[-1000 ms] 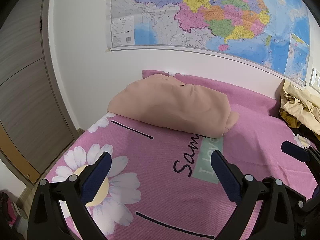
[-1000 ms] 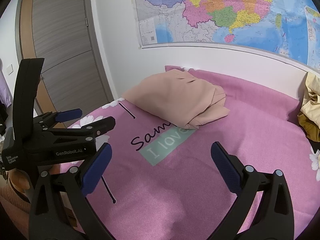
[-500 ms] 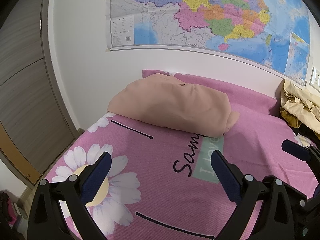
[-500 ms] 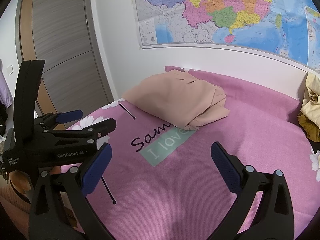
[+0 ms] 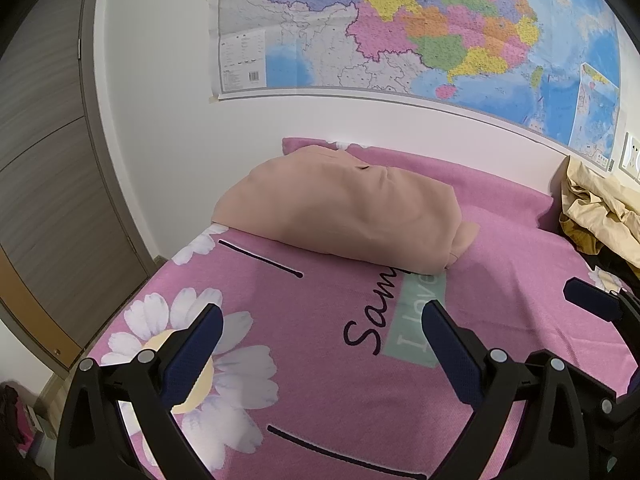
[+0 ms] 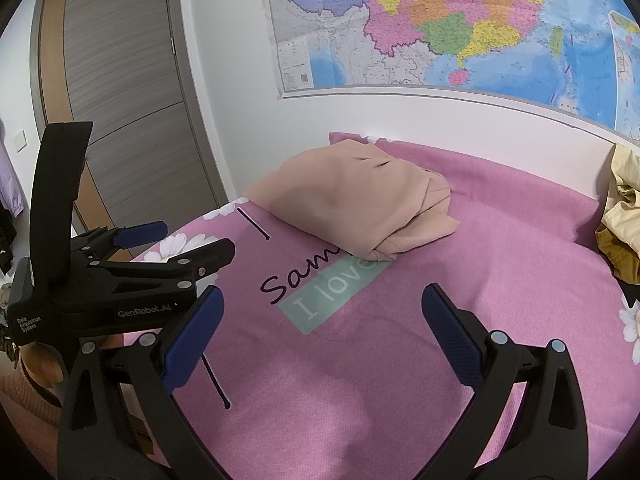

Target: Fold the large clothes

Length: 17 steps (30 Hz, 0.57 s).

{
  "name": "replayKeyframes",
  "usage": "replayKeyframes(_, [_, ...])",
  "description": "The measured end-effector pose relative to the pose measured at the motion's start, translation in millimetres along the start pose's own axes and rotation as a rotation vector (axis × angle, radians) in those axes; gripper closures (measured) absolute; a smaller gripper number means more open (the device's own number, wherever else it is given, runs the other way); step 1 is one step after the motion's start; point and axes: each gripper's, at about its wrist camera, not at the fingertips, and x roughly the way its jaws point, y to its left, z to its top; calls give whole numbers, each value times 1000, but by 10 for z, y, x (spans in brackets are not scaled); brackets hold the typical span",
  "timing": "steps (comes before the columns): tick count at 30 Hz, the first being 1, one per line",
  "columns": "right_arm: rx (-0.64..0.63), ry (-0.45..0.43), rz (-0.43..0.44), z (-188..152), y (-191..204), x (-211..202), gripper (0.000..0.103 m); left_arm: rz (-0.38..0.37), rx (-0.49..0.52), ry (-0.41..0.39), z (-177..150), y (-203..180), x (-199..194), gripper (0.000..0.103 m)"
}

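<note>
Folded beige garment (image 5: 344,216) sits on the pink bed (image 5: 512,280). Left gripper (image 5: 320,344) and right gripper (image 6: 320,324) hover with jaws apart, holding nothing

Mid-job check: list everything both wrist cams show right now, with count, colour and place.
folded garment: one, peach-beige, far end of the bed near the wall
crumpled garment: one, pale yellow, bed's right edge
bed cover: one, pink, daisies and lettering, over the bed
wall map: one, multicoloured, wall above the bed
door: one, grey-brown wood, left of the bed
left gripper: black, blue pads, open, empty, above the cover
right gripper: same make, open, empty
</note>
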Motion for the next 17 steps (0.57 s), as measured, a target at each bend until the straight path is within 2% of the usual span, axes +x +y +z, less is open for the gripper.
replayKeyframes(7, [9,-1,-7,-16,-30,-17,5,-7,-17,25,-15,-17,65,7])
replayKeyframes(11, [21,-3,-26,-61,-87,-69,5,-23,10,49,-33,-122,115,7])
replayKeyframes(17, [114,-38,-108,-211,-390,-323,5,-148,60,58,-61,-510,143,7])
